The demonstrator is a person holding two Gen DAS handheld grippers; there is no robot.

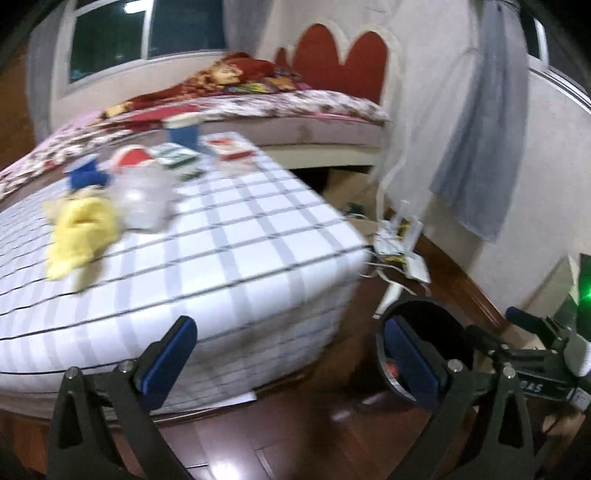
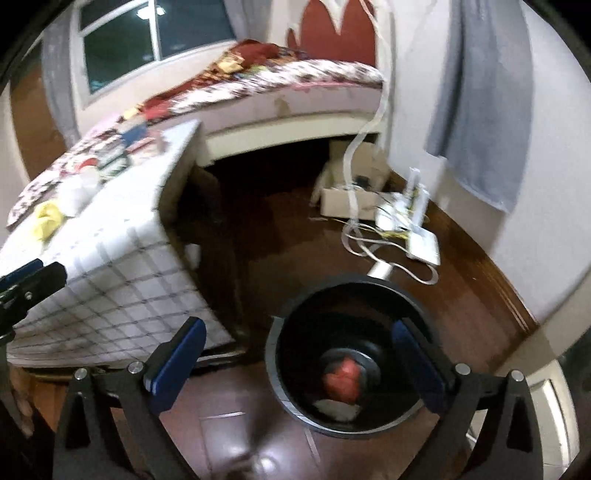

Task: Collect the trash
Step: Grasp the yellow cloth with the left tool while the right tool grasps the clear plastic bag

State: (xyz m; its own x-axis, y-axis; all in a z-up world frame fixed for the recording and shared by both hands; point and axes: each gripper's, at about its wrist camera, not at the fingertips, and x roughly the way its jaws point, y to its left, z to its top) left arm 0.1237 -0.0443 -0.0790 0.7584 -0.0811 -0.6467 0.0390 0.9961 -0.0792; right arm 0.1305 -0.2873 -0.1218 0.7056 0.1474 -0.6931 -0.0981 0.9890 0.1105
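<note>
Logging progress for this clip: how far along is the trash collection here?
Partly done. The black bin on the floor already holds a red item and something white. Nothing is in hand: both the left tongs and right tongs are open and empty. Left on the checked table: yellow crumpled piece, clear plastic cup, blue cups, cartons.

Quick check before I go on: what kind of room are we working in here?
Most likely a bedroom: a bed with floral patterned bedding under a dark window, a red scalloped headboard against the wall, and dark wooden flooring.
</note>
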